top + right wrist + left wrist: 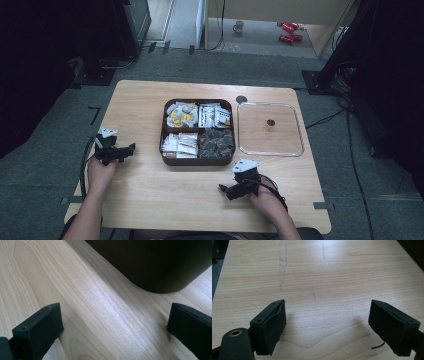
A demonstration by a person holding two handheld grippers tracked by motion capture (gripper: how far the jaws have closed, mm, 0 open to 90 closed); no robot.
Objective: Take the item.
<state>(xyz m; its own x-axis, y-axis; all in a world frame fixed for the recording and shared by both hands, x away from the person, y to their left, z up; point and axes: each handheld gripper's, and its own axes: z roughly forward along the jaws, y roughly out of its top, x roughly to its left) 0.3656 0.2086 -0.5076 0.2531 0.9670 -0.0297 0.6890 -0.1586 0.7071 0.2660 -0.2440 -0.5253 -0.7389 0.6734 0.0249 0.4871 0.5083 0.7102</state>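
From the high view, a light wooden table (150, 200) is carrying a dark brown box with four parts (197, 160) near its middle. The box is holding small snack packets. A clear square plastic lid (270, 129) is lying flat just beside the box, toward the table's right edge. The left gripper (127, 148) is sitting near the table's left edge, well apart from the box, with a hand (101, 172) holding it. The right gripper (224, 189) is sitting near the front edge, close to the box's front right corner.

From the left gripper view, the two black jaws are standing wide apart with nothing between them. Bare wood (324, 277) is lying ahead, so this gripper is having lots of room.

From the right gripper view, the jaws are also standing wide apart and holding nothing. The rounded corner of the box (155, 262) is sitting just ahead, not touching either jaw.

What could go wrong: I think the right gripper is so near the box that a quick push could bump it and slide it into the lid, or shake the packets about. The lid is lying close to the right edge, so a hard knock could be sending it off the table. It is looking thin and flat too, so grabbing its rim could be slippery.

The most open room is lying along the front edge and the left side.
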